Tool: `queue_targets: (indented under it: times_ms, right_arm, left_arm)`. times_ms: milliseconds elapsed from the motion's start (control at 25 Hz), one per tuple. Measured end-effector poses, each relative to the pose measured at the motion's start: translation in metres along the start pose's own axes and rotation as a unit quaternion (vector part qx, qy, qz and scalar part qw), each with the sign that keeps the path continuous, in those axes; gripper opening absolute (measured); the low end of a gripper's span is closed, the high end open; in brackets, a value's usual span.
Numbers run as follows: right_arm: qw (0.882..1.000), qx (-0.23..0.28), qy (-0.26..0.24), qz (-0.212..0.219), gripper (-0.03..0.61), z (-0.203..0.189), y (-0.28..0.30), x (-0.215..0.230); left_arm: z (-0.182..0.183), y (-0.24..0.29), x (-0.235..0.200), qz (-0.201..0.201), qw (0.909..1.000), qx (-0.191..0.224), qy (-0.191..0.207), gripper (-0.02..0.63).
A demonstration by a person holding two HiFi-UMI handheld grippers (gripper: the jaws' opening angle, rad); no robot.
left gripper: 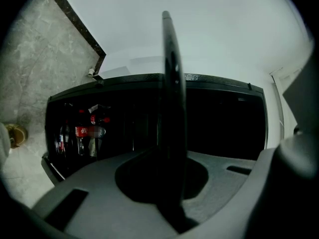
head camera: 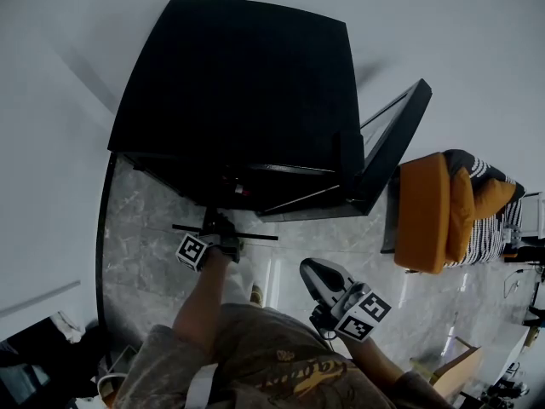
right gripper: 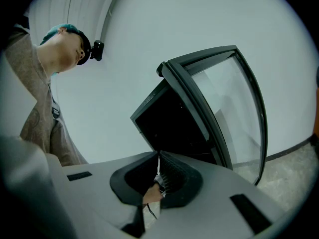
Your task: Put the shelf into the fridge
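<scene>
Though hidden overhead, bottles stand inside the fridge.

The person wears a loose grey-brown shirt with a yellowish print across the front, and a white strap lies over it. On the head sits a teal cap with a small black camera (mounted at its front edge). The left gripper and right gripper have pale grey bodies with dark oblong slots. Each carries a white marker cube printed with black squares. The right one shows ribbed black pads and a thin dark cable.
</scene>
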State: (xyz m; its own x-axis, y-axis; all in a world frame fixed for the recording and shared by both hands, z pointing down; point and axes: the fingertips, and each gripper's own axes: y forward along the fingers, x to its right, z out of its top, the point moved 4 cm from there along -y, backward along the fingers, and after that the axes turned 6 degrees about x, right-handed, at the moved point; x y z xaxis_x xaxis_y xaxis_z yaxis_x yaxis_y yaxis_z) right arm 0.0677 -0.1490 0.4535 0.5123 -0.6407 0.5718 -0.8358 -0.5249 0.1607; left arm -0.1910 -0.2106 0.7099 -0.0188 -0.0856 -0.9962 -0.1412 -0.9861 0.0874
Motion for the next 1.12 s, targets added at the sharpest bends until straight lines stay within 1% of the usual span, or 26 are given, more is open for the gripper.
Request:
queue_targets:
  times_ms: [160,320,440,560,1120]
  right_arm:
    - [1.000,-0.003,0.004,0.001,0.023,-0.002,0.003,0.000]
    - [1.000,-0.005,0.006,-0.001,0.023,-0.002,0.006,0.002]
    - [1.000,-0.005,0.004,-0.001,0.023,-0.001,0.008,0.002]
    - [1.000,-0.006,0.003,-0.002,0.023,-0.001,0.008,0.002]
    - [1.000,-0.011,0.002,-0.011,0.023,-0.003,0.001,0.000]
  left_arm:
    - [0.000,0.009,-0.003,-0.002,1.0000,0.004,0.003,0.015]
    - [-0.003,0.022,0.002,-0.013,0.9998,0.008,-0.011,0.015]
    - [-0.002,0.030,-0.001,-0.013,0.9998,0.010,-0.010,0.015]
    - [-0.002,0.039,-0.003,-0.016,0.9998,0.013,0.000,0.015]
    - [-0.002,0.072,-0.009,-0.030,0.9994,0.016,0.002,0.020]
